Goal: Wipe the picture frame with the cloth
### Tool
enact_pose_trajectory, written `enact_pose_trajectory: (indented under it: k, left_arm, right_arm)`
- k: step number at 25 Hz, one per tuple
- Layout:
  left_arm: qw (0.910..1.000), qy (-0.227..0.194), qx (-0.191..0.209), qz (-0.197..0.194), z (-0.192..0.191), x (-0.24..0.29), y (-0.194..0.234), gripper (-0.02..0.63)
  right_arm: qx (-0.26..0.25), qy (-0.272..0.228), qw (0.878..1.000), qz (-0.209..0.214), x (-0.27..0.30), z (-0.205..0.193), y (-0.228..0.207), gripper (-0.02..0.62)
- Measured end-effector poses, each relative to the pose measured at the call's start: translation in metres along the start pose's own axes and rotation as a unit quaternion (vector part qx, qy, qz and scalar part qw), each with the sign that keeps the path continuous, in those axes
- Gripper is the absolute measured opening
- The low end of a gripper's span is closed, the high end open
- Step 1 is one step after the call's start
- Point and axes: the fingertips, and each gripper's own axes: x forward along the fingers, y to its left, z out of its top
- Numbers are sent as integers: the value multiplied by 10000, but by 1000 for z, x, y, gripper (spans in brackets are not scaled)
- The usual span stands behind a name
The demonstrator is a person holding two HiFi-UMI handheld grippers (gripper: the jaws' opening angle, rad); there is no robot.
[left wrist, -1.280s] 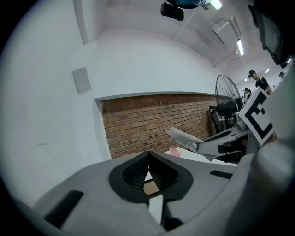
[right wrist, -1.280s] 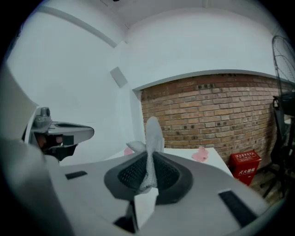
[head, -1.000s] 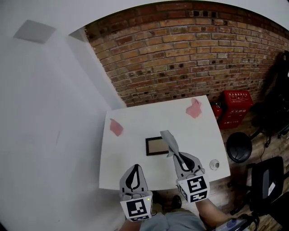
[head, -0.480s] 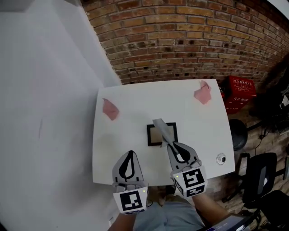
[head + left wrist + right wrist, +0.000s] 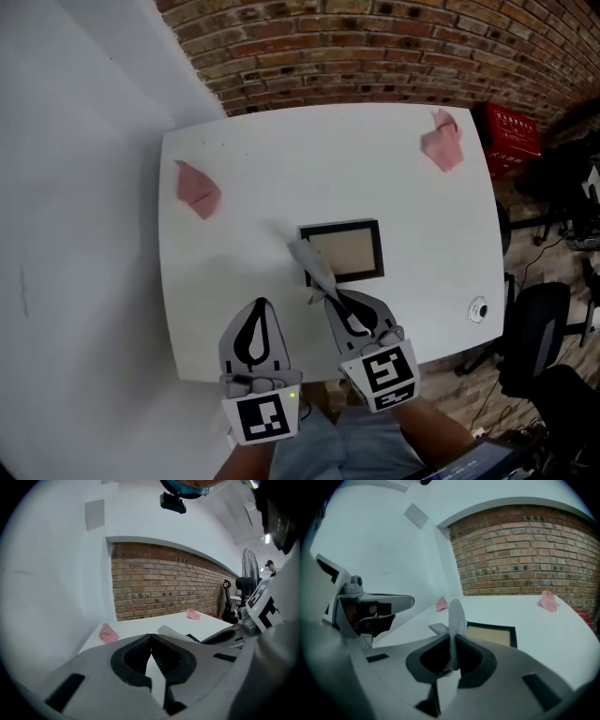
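Observation:
A black picture frame (image 5: 343,250) with a tan inside lies flat near the middle of the white table (image 5: 253,141); it also shows in the right gripper view (image 5: 492,634). My right gripper (image 5: 336,298) is shut on a grey cloth (image 5: 313,265), which sticks out forward over the frame's near left corner. In the right gripper view the cloth (image 5: 455,618) stands up between the closed jaws. My left gripper (image 5: 255,307) is shut with nothing in it, over the table's front edge, left of the right one. The cloth (image 5: 174,633) shows in the left gripper view too.
Two crumpled pink cloths lie on the table, one at the far left (image 5: 197,187), one at the far right corner (image 5: 442,142). A small round object (image 5: 479,309) sits near the right front edge. A brick wall (image 5: 394,52) is behind; a red crate (image 5: 511,127) and a black chair (image 5: 532,328) stand at the right.
Both grippers have come down and forward toward the table. The cloth's tip now reaches the frame's near left corner. The view has tipped down, so the table looks larger.

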Motion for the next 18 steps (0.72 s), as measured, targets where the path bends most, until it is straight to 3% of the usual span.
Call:
enact_pose_trajectory:
  k: [7, 18]
  left_arm:
    - [9985, 501, -77, -223, -34, 20, 5, 9]
    - [9973, 680, 46, -258, -52, 25, 6, 9]
  right_arm:
    - [460, 442, 9979, 146, 24, -31, 10, 40]
    - [881, 386, 9937, 568, 35, -32, 24, 38]
